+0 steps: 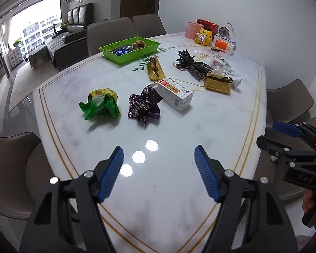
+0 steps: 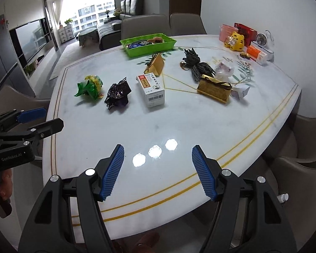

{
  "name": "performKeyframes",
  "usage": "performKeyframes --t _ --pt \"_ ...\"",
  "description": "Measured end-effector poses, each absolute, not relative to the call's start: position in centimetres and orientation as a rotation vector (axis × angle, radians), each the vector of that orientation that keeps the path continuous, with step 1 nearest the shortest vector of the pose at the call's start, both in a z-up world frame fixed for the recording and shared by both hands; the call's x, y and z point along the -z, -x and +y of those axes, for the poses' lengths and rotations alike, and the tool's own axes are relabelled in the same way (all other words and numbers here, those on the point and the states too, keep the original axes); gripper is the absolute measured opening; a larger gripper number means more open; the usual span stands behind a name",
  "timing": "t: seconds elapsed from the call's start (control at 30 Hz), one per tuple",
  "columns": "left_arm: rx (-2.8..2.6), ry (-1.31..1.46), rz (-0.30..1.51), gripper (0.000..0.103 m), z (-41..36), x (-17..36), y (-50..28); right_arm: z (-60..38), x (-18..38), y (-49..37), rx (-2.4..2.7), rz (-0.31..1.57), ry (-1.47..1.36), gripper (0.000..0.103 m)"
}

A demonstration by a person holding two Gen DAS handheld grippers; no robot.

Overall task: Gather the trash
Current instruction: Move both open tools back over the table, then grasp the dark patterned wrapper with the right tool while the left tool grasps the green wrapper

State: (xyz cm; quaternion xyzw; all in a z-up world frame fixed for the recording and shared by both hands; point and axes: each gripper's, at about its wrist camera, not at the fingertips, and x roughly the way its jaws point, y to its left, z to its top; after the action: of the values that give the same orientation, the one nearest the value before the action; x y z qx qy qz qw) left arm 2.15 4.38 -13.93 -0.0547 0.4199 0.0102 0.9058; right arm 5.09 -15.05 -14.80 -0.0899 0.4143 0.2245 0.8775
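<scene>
Trash lies across a white marble table (image 1: 179,130) (image 2: 200,122): a crumpled green and yellow wrapper (image 1: 100,103) (image 2: 90,86), a crumpled dark purple wrapper (image 1: 144,105) (image 2: 117,94), a white medicine box (image 1: 175,94) (image 2: 151,89), two gold boxes (image 1: 155,70) (image 1: 218,83), and a bundle of dark string (image 1: 192,64) (image 2: 197,64). A green tray (image 1: 129,49) (image 2: 148,44) at the far side holds a few items. My left gripper (image 1: 159,156) hovers open over the near table edge, nothing between its pads. My right gripper (image 2: 158,155) is open too and empty, well short of the trash.
Grey chairs (image 1: 109,31) (image 2: 305,130) ring the table. At the far right corner stand a yellow tiger toy (image 1: 204,36), a pink box, a red box, a small fan (image 2: 262,39) and an orange box. Crumpled clear plastic (image 2: 224,68) lies by the string. A sofa is beyond.
</scene>
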Motion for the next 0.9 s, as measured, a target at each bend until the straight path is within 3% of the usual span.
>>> performKeyframes --t 0.47,0.9 --pt "0.071 0.041 0.914 0.070 16.2 16.2 -11.4 -0.4 17.9 -12.4 -0.455 0.898 0.166 0.065" --pt "0.162 0.008 1.029 0.070 19.9 23.8 -17.7 5.4 24.3 -18.0 -0.389 0.998 0.193 0.061"
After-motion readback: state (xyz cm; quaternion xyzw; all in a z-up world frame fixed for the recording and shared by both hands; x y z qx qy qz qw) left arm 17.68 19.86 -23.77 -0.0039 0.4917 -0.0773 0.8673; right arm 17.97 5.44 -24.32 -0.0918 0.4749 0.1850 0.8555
